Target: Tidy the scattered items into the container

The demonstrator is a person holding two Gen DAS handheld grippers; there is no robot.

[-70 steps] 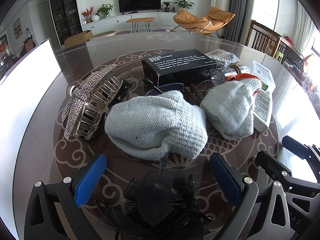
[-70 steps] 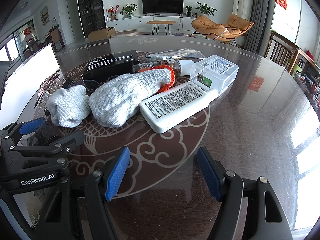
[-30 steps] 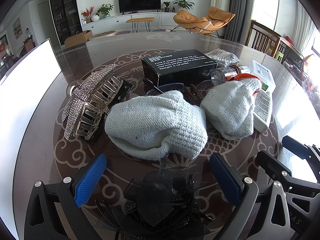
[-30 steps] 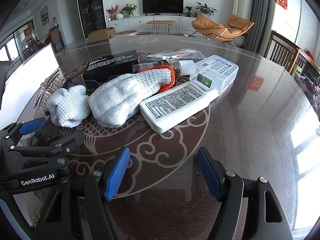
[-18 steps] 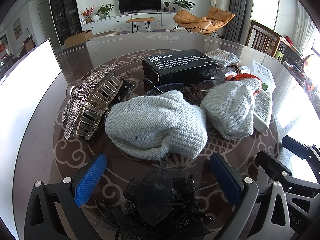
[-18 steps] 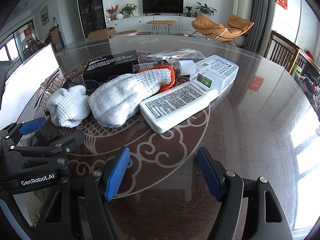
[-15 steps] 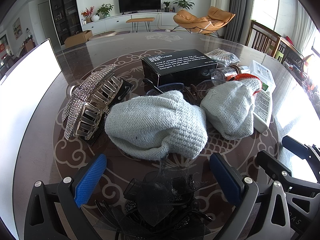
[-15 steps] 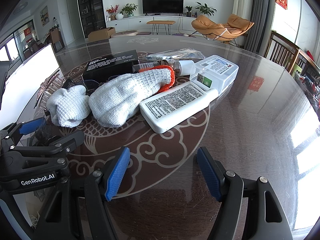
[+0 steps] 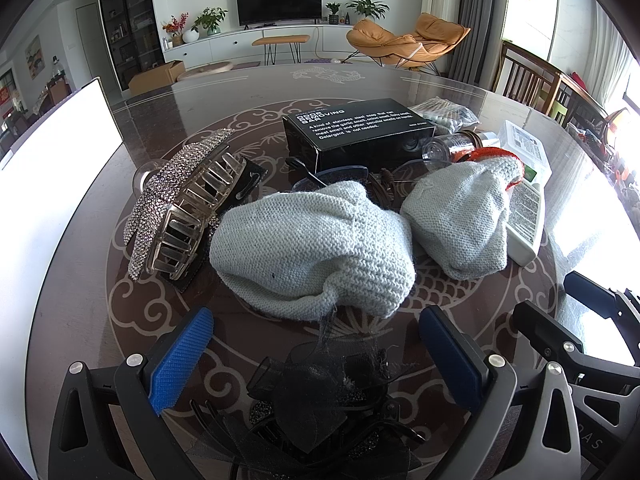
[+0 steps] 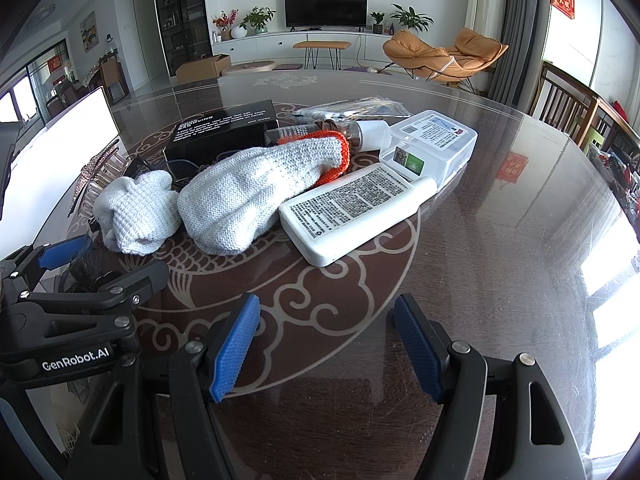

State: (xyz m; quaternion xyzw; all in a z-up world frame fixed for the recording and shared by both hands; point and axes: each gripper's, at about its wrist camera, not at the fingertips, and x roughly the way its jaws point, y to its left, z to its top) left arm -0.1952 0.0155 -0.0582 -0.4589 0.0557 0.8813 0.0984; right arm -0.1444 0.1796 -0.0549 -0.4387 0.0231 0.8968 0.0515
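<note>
Left gripper [image 9: 316,354] sits low over the table [image 10: 500,248], jaws spread wide, nothing clamped. Between its blue pads [image 9: 182,356] lies a black mesh hair bow [image 9: 320,392], loose on the glass, not pinched.

Right gripper [image 10: 326,346] hovers just right of the left one, jaws also wide apart, only bare patterned tabletop between its pads [image 10: 236,346].

Just beyond the bow: a crumpled grey knit glove [image 9: 316,252], its near edge touching the bow's netting. To its right a second grey knit glove [image 10: 256,196] with an orange cuff, close beside the first. Whether the two touch is not clear.

Left of the first glove: a rhinestone claw clip [image 9: 180,204], lying tilted on a dark card.

Right of the cuffed glove: a flat white bottle [image 10: 356,210] with a printed label, lying on its side, the glove's edge overlapping it. Its cap end meets a clear plastic box [image 10: 430,148] with labels.

Behind the gloves: glasses [image 9: 332,176], partly hidden, then a black carton [image 9: 360,132] with white lettering. Beside the carton, a small bottle [image 10: 352,132] on its side, touching the orange cuff. Farther back, a clear packet [image 10: 356,109].

At far left, a bright white panel [image 9: 48,168] stands at the table's edge; whether it is the container cannot be told.
</note>
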